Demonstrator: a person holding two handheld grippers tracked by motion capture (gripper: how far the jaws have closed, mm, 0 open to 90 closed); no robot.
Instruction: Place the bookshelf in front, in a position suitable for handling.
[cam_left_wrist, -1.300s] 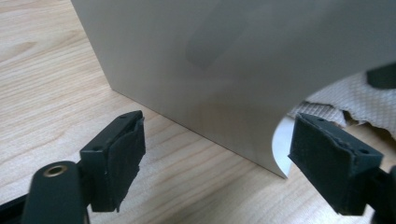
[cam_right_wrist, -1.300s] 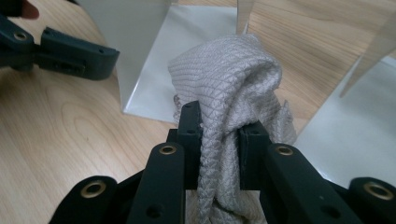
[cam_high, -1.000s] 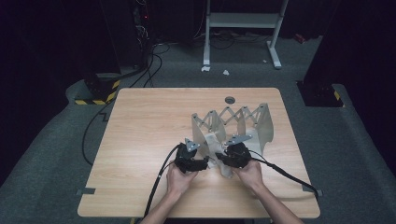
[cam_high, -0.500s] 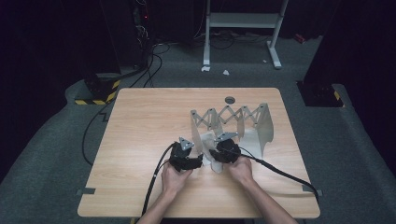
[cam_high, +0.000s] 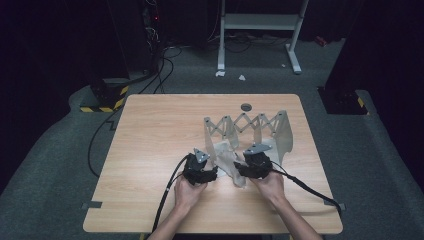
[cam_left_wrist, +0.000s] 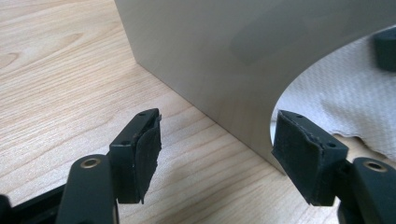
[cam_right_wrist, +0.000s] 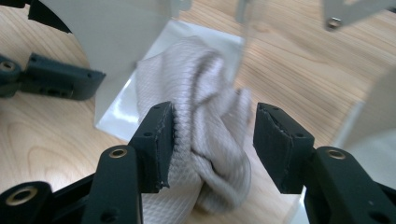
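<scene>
The right gripper (cam_high: 244, 172) has moved in toward the left since a second ago; it now sits close beside the left gripper (cam_high: 212, 174), both at the near end of the pale folding rack with the scissor-lattice back (cam_high: 250, 125).

The crumpled pale grey waffle-weave cloth (cam_right_wrist: 205, 135) lies bunched on the light wooden surface (cam_high: 155, 135) between the rack's nearest panels, part of it resting on a white glossy sheet (cam_right_wrist: 121, 114). In the right gripper view the jaws stand apart on either side of the cloth: the left pad touches the fabric, the right pad is clear of it, so nothing is clamped yet. In the left gripper view the jaws are also wide apart and hold nothing; they face the lower edge of one curved pale rack panel (cam_left_wrist: 224, 60), with the cloth visible beyond the cut-out.

To my eye, that inward move has put the right gripper where it can close on the cloth. The job looks like getting the cloth up onto the rack, and it seems to be at the pick-up. The left gripper may be there to steady the panel.
</scene>
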